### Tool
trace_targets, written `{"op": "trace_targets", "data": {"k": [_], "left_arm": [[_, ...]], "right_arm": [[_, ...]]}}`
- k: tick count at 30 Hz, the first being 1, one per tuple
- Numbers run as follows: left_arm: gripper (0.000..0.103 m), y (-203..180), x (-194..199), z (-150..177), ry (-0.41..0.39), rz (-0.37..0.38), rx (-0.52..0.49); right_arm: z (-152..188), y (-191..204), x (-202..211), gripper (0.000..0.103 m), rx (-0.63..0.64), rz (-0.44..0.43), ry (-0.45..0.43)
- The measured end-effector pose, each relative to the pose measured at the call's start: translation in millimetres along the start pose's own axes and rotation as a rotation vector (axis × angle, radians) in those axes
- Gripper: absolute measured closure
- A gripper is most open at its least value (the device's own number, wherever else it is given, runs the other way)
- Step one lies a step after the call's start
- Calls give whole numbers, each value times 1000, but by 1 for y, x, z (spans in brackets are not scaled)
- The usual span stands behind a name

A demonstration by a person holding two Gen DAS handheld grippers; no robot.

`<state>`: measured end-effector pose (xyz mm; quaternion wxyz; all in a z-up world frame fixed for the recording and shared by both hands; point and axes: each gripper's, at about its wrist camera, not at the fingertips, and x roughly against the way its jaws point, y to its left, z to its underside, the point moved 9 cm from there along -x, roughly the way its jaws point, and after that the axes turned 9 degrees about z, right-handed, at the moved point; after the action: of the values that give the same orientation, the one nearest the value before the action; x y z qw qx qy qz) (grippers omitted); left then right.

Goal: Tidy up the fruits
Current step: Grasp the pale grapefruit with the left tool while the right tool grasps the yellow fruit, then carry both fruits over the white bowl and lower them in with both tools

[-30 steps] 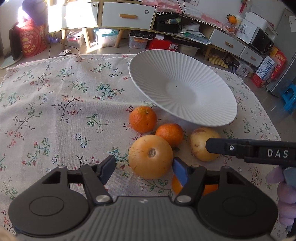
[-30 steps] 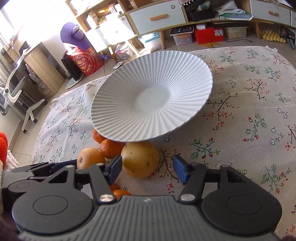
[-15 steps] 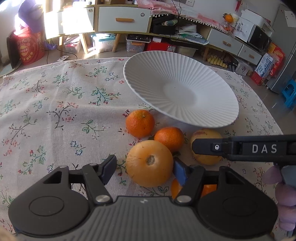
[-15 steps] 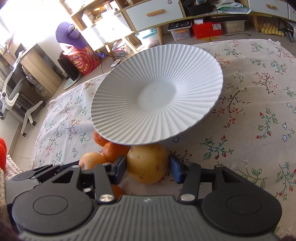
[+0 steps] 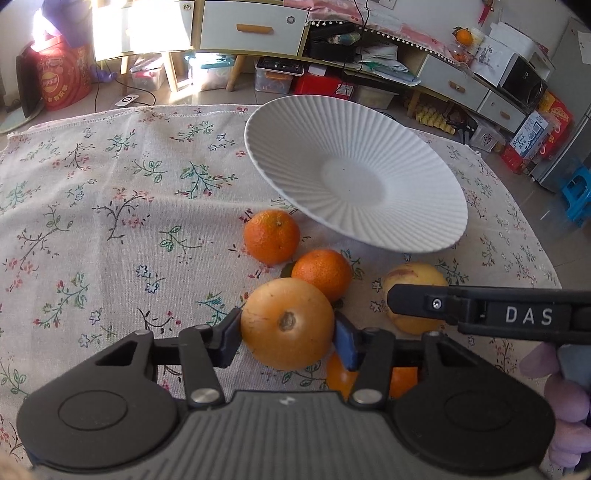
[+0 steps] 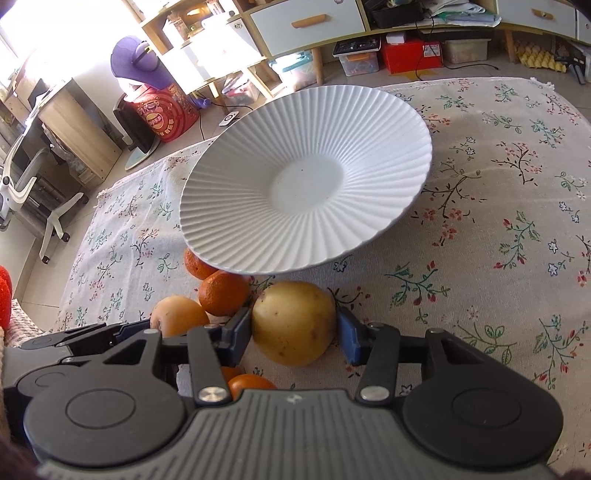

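My left gripper (image 5: 288, 338) is shut on a large orange-yellow fruit (image 5: 288, 323) that rests on the floral tablecloth. My right gripper (image 6: 293, 334) is shut on a yellow pear-like fruit (image 6: 293, 326), which also shows in the left wrist view (image 5: 410, 280). Two small oranges (image 5: 271, 236) (image 5: 321, 273) lie just beyond the left gripper. Another small orange (image 6: 249, 384) sits partly hidden under the grippers. A white ribbed plate (image 5: 354, 181) stands empty behind the fruits; it also shows in the right wrist view (image 6: 306, 184).
The floral tablecloth (image 5: 110, 206) covers the table; its far edge runs behind the plate. Beyond it are low cabinets (image 5: 255, 26), storage boxes on the floor and a desk chair (image 6: 22, 184) at the left.
Both grippers have closed: the left one onto the large orange-yellow fruit, the right one onto the yellow fruit. Both moved slightly forward over the fruits.
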<state>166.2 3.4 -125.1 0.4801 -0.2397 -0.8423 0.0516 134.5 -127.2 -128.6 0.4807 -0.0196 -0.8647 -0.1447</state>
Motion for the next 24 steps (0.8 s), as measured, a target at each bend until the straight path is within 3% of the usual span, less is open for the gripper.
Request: {"op": "trace_targets", "data": {"k": [9, 19, 24], "left_arm": [[81, -6, 15, -7, -6, 8, 9], [81, -21, 35, -26, -90, 10, -15], [81, -30, 34, -47, -127, 6, -76]], "right_arm": [[-3, -8, 19, 57, -41, -9, 19], [-34, -18, 42, 57, -95, -55, -61], [-58, -24, 40, 57, -103, -68, -104]]}}
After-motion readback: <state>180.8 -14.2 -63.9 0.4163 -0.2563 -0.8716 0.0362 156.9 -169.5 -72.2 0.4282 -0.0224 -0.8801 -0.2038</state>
